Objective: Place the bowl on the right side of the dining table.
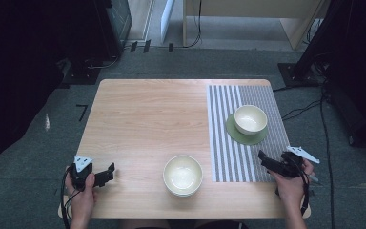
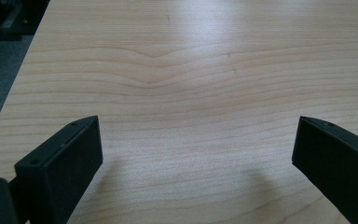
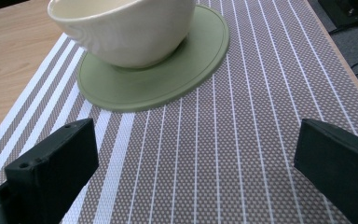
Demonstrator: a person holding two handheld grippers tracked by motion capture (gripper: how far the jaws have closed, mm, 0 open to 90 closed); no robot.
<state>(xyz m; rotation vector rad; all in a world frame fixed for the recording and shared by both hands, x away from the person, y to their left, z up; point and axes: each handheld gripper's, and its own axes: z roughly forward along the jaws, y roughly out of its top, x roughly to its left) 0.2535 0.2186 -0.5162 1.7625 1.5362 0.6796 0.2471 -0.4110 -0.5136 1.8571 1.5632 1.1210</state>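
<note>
the right tongs (image 1: 265, 160) hover low over the near end of the grey-and-white striped woven placemat (image 1: 219, 143), facing the cream ceramic bowl (image 3: 121, 30) that sits on a round green coaster (image 3: 158, 79) further up the mat. a second cream ceramic bowl (image 1: 183, 174) rests on the bare light wooden bench (image 1: 143, 119), near its front edge, between the two hands. to take the bowl on the coaster well, i judge the right tongs should go forward level and straddle the rim at one wall, closing gently so the bowl does not tip or drag the coaster. both tongs gape wide and grip nothing; the left tongs (image 1: 106, 174) hover above bare wood (image 2: 191, 93), touching nothing.
</note>
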